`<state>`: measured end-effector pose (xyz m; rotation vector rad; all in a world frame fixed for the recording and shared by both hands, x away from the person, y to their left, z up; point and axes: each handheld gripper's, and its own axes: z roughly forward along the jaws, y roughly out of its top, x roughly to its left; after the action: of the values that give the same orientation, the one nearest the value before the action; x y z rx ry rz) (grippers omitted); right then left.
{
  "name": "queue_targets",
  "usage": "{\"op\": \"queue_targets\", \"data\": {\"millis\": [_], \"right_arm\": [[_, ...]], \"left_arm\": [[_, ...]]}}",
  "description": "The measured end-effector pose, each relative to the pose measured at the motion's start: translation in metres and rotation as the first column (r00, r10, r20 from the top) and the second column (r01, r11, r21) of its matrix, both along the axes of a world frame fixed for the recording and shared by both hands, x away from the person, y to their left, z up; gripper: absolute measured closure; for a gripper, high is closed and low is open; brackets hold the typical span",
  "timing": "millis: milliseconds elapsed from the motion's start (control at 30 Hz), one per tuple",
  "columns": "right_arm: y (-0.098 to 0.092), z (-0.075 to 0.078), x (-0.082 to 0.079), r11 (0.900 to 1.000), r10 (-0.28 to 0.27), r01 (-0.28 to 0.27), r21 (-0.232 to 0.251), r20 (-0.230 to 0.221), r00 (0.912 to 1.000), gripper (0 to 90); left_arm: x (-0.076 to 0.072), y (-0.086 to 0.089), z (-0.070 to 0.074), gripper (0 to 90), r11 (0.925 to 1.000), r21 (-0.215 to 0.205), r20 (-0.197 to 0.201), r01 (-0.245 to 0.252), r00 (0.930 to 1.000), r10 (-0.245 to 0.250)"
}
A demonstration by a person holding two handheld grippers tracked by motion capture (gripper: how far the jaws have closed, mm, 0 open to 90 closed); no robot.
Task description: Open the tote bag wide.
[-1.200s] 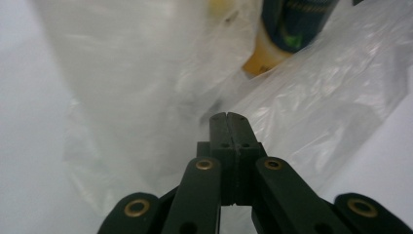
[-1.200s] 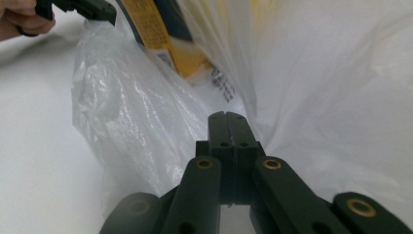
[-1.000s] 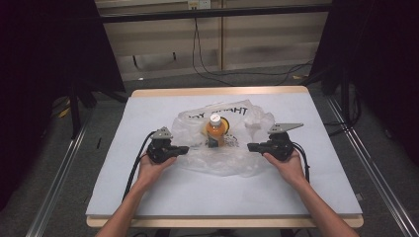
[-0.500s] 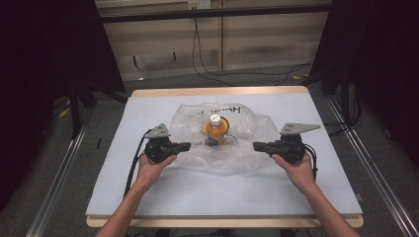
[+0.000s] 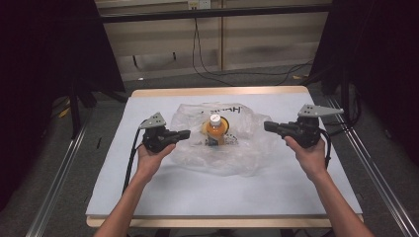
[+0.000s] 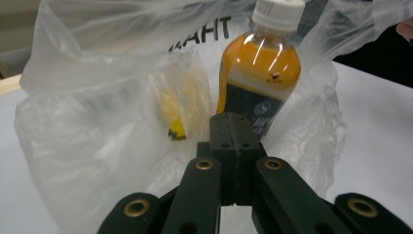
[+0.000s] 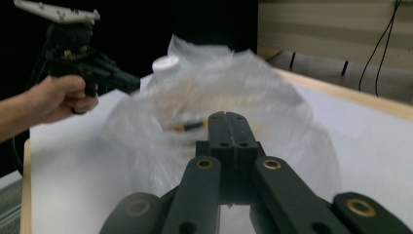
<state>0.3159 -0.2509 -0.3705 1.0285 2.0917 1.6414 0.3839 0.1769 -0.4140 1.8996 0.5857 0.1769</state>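
1. Pinching shut, jaws pressed together: left gripper (image 5: 184, 133), at 9 o'clock of the plastic bag (image 5: 247, 148); whether a fold of film sits between, cannot tell.
2. Closed likewise, jaws together: right gripper (image 5: 267, 126), at 3 o'clock of the bag.
3. Standing upright inside the bag, mid-table: orange bottle (image 5: 216, 129), white cap on top.
4. Lying under all: white table (image 5: 197, 187).

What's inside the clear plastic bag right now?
Inside the clear plastic bag stands an upright bottle of orange drink with a white cap. Beside it lies a small yellow item, blurred by the film; what it is, and anything beneath, stays hidden.
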Motion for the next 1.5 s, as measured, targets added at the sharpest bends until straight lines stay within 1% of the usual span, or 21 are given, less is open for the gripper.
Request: {"op": "queue_targets", "data": {"millis": [200, 333, 467, 533, 600, 700, 800, 833, 900, 933, 967, 1000, 1033, 1067, 1100, 1167, 1200, 1233, 1367, 1433, 1500], "right_arm": [[0.008, 0.018, 0.018, 1.000, 0.005, -0.005, 0.008, 0.021, 0.9998, 90.0], [0.032, 0.030, 0.036, 0.998, 0.058, -0.058, -0.006, 0.025, 0.9980, 90.0], [0.052, 0.029, 0.051, 0.995, 0.099, -0.099, -0.026, 0.006, 0.9950, 90.0], [0.056, 0.025, 0.055, 0.994, 0.102, -0.103, -0.037, -0.005, 0.9947, 90.0], [0.067, 0.007, 0.065, 0.990, 0.120, -0.123, -0.062, -0.053, 0.9914, 90.0], [0.072, -0.013, 0.071, 0.988, 0.119, -0.127, -0.090, -0.098, 0.9881, 90.0], [0.068, -0.035, 0.077, 0.987, 0.099, -0.116, -0.114, -0.141, 0.9850, 90.0], [0.068, -0.035, 0.077, 0.987, 0.099, -0.116, -0.114, -0.141, 0.9850, 90.0], [0.061, -0.056, 0.081, 0.985, 0.075, -0.102, -0.136, -0.191, 0.9787, 90.0], [0.061, -0.056, 0.081, 0.985, 0.075, -0.102, -0.136, -0.191, 0.9787, 90.0], [0.053, -0.071, 0.083, 0.984, 0.055, -0.092, -0.151, -0.229, 0.9718, 90.0], [0.051, -0.076, 0.083, 0.984, 0.047, -0.088, -0.157, -0.247, 0.9679, 90.0], [0.047, -0.083, 0.084, 0.981, 0.042, -0.089, -0.174, -0.259, 0.9651, 90.0], [0.047, -0.083, 0.084, 0.981, 0.042, -0.089, -0.174, -0.259, 0.9651, 90.0], [0.039, -0.099, 0.084, 0.978, 0.014, -0.074, -0.196, -0.294, 0.9558, 90.0], [0.032, -0.109, 0.083, 0.976, -0.001, -0.069, -0.208, -0.319, 0.9477, 90.0], [0.029, -0.113, 0.082, 0.974, -0.010, -0.065, -0.218, -0.327, 0.9448, 90.0], [0.025, -0.116, 0.081, 0.972, -0.013, -0.067, -0.227, -0.334, 0.9423, 90.0], [0.016, -0.117, 0.078, 0.956, -0.011, -0.087, -0.280, -0.331, 0.9434, 90.0], [0.012, -0.116, 0.073, 0.948, -0.008, -0.097, -0.302, -0.327, 0.9451, 90.0], [0.008, -0.114, 0.068, 0.931, -0.003, -0.108, -0.348, -0.304, 0.9527, 90.0]], "left_arm": [[0.015, -0.006, 0.014, 90.0, 0.9998, -0.001, 0.023, -0.019, 0.9996, 0.019], [0.034, -0.018, 0.029, 90.0, 0.9999, -0.011, 0.032, -0.010, 0.9994, 0.011], [0.045, -0.031, 0.036, 90.0, 0.9999, -0.011, 0.040, -0.001, 0.9992, 0.001], [0.052, -0.044, 0.035, 90.0, 0.9994, 0.033, 0.049, -0.003, 0.9988, 0.001], [0.058, -0.056, 0.029, 90.0, 0.9960, 0.089, 0.043, 0.011, 0.9989, -0.015], [0.067, -0.071, 0.004, 90.0, 0.9810, 0.193, -0.006, 0.022, 0.9998, -0.021], [0.074, -0.070, -0.019, 90.0, 0.9760, 0.218, -0.057, 0.001, 0.9983, 0.012], [0.074, -0.070, -0.019, 90.0, 0.9760, 0.218, -0.057, 0.001, 0.9983, 0.012], [0.077, -0.066, -0.038, 90.0, 0.9604, 0.278, -0.102, -0.005, 0.9942, 0.035], [0.077, -0.066, -0.038, 90.0, 0.9604, 0.278, -0.102, -0.005, 0.9942, 0.035], [0.076, -0.064, -0.047, 90.0, 0.9392, 0.343, -0.119, 0.012, 0.9924, 0.031], [0.076, -0.064, -0.047, 90.0, 0.9392, 0.343, -0.119, 0.012, 0.9924, 0.031], [0.073, -0.059, -0.054, 90.0, 0.9296, 0.368, -0.130, 0.021, 0.9911, 0.029], [0.073, -0.059, -0.054, 90.0, 0.9296, 0.368, -0.130, 0.021, 0.9911, 0.029], [0.072, -0.051, -0.059, 90.0, 0.9180, 0.396, -0.137, 0.024, 0.9901, 0.033], [0.070, -0.042, -0.064, 90.0, 0.9158, 0.401, -0.140, 0.019, 0.9894, 0.040], [0.067, -0.037, -0.065, 90.0, 0.9233, 0.384, -0.146, 0.005, 0.9878, 0.056], [0.066, -0.033, -0.065, 90.0, 0.9247, 0.381, -0.138, -0.002, 0.9887, 0.058], [0.058, -0.017, -0.062, 90.0, 0.9103, 0.414, -0.128, -0.006, 0.9896, 0.065], [0.055, -0.008, -0.060, 90.0, 0.8895, 0.457, -0.112, 0.011, 0.9927, 0.046], [0.052, 0.000, -0.060, 90.0, 0.8933, 0.449, -0.117, -0.010, 0.9907, 0.070]]}}
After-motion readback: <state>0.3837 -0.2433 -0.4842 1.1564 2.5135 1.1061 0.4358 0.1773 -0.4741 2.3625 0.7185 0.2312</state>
